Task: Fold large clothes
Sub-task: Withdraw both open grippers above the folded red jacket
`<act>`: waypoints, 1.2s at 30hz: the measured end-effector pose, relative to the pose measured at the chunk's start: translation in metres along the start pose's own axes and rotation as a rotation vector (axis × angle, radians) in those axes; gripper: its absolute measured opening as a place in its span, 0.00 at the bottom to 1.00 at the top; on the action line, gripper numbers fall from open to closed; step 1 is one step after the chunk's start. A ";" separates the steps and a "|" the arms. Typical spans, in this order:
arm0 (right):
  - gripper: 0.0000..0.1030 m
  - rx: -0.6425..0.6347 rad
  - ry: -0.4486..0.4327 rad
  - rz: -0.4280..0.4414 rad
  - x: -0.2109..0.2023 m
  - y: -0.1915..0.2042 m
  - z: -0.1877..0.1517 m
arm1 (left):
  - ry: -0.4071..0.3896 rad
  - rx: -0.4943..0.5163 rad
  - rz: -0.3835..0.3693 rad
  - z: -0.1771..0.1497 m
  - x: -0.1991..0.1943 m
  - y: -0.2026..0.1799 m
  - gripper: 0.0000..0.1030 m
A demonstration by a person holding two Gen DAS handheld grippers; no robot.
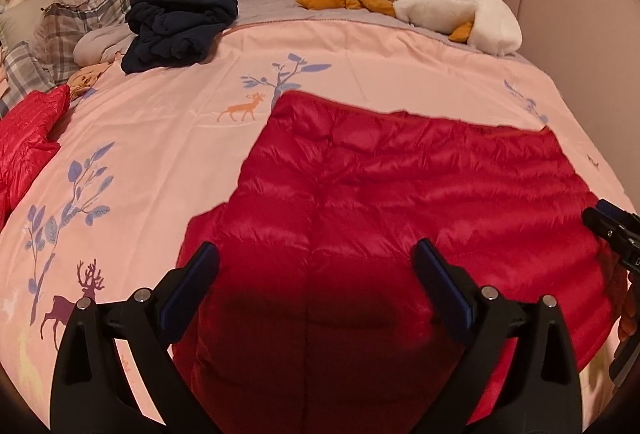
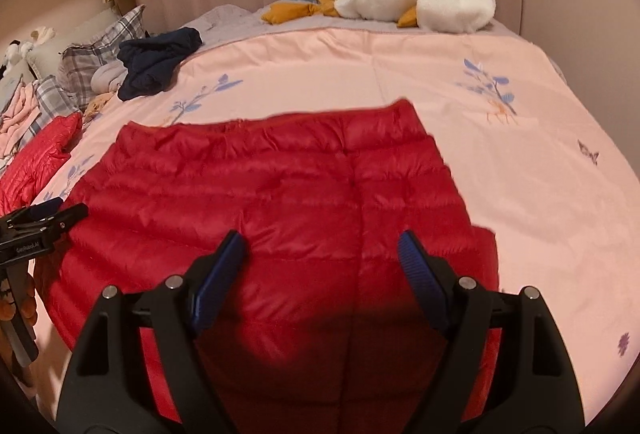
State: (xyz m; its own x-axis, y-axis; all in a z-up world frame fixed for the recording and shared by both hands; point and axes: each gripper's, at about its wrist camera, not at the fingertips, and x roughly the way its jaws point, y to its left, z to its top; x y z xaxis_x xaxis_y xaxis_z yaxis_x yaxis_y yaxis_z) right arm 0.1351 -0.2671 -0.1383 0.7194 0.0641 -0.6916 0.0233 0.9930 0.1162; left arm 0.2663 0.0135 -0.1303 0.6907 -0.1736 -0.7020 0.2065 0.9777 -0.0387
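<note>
Both tools, left tool [image 1: 316,266] and right tool [image 2: 320,254], hang wide and empty over the red puffer jacket [image 1: 400,193] (slippery stuff): pinch matching near corners together.

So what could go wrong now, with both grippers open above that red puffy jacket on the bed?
1. The red puffy jacket looks slick and padded, so a fold may spring open or slide on the pink duvet.
2. The left gripper and right gripper are both open, holding nothing; a shallow pinch might catch only the top layer.
3. A second red garment lies nearby and could get dragged in.
</note>
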 end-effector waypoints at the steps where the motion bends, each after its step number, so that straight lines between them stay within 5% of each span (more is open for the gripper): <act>1: 0.79 0.007 0.006 0.004 0.002 -0.001 -0.001 | 0.004 -0.004 -0.004 -0.001 0.002 0.000 0.95; 10: 0.79 0.055 0.034 0.038 0.012 -0.008 -0.005 | 0.013 -0.011 -0.011 -0.006 0.010 0.003 0.96; 24: 0.78 0.014 -0.054 0.006 -0.043 -0.005 -0.018 | -0.033 0.011 0.007 -0.016 -0.032 0.007 0.96; 36: 0.79 0.030 0.018 0.006 -0.024 -0.010 -0.039 | 0.017 0.012 0.005 -0.036 -0.015 0.007 0.96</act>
State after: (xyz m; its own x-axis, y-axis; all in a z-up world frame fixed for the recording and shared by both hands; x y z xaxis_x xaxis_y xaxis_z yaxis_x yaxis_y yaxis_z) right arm 0.0906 -0.2750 -0.1511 0.7072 0.0724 -0.7033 0.0395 0.9891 0.1416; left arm 0.2328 0.0270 -0.1458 0.6798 -0.1670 -0.7141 0.2114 0.9770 -0.0273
